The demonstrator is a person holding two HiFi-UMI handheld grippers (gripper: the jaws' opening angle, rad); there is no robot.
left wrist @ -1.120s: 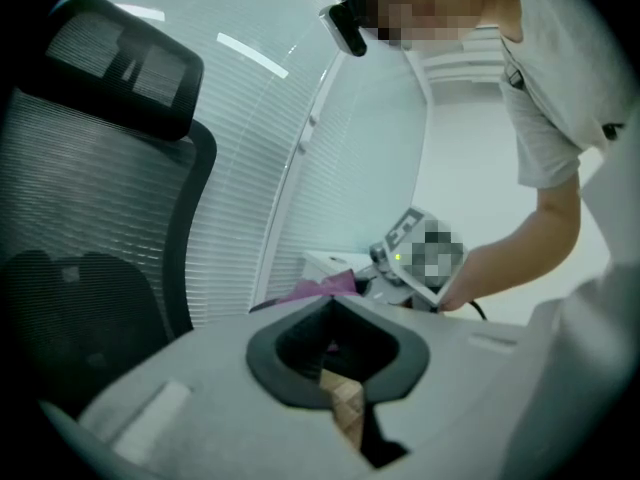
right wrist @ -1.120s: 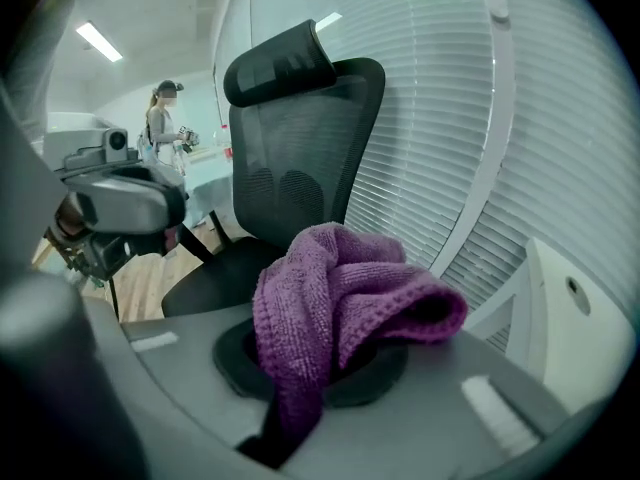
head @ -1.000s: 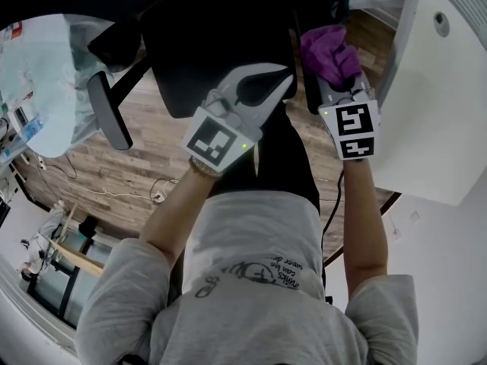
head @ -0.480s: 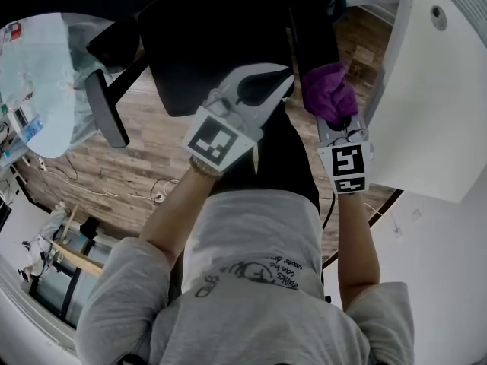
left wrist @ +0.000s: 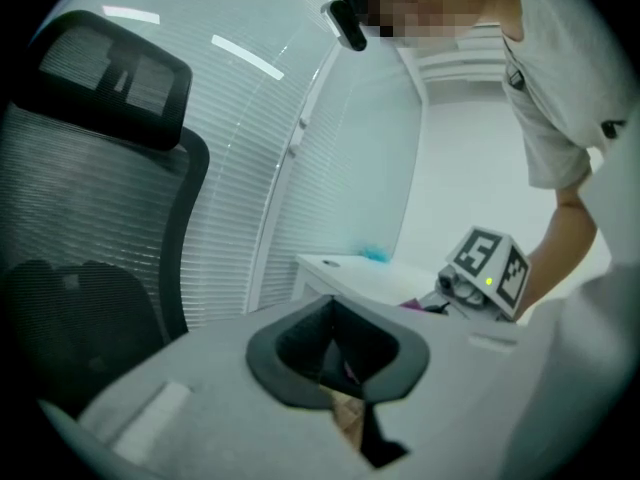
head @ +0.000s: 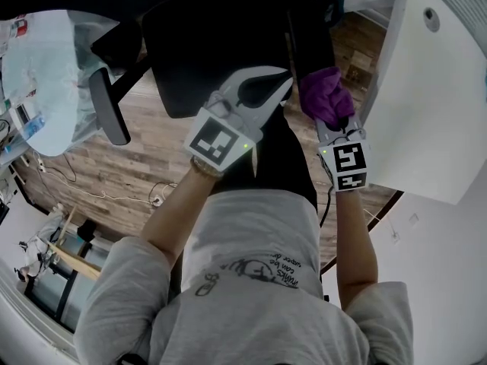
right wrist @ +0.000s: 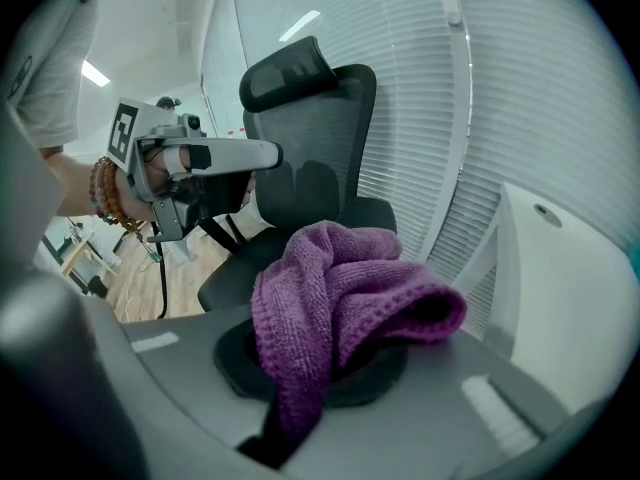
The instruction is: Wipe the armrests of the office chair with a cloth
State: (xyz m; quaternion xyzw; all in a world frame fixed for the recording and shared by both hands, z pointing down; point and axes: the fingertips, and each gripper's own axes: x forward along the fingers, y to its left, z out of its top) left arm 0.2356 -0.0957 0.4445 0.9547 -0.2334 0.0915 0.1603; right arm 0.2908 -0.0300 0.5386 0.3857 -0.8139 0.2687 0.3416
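The black office chair fills the top of the head view. A purple cloth is bunched on the chair's right armrest, with my right gripper shut on it. In the right gripper view the cloth hangs over the right gripper, and the mesh backrest stands beyond. My left gripper hovers shut and empty over the seat's front edge. The other armrest juts out at the left, away from both grippers. The left gripper holds nothing in its own view.
A white table stands close on the right, right beside the right armrest. A wood floor with loose cables lies below. A light desk with clutter sits at the left. My own body and arms fill the lower frame.
My right gripper has dragged the purple cloth along the right armrest toward me, then nearly stopped. My left gripper has stayed in place.
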